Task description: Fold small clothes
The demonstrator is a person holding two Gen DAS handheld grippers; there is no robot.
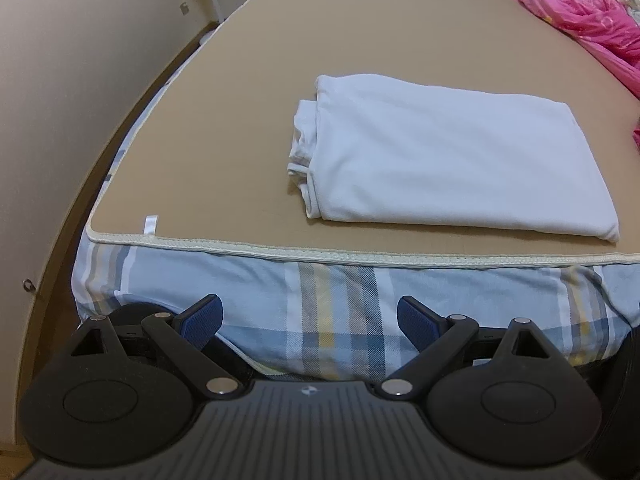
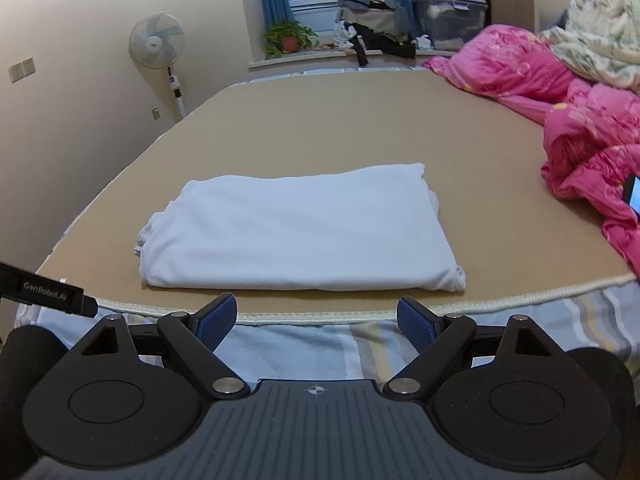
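The white garment [image 1: 448, 156] lies folded into a flat rectangle on the tan mat [image 1: 224, 128] covering the bed, near its front edge. Layered edges show at one short end; the top face is smooth. I judge the fold complete, or at most needing a final tidy of that end. My left tool [image 1: 310, 320] and right tool [image 2: 316, 318] are both spread wide, pinching nothing, clear of the garment. A pink quilt [image 2: 576, 120] lies well apart.
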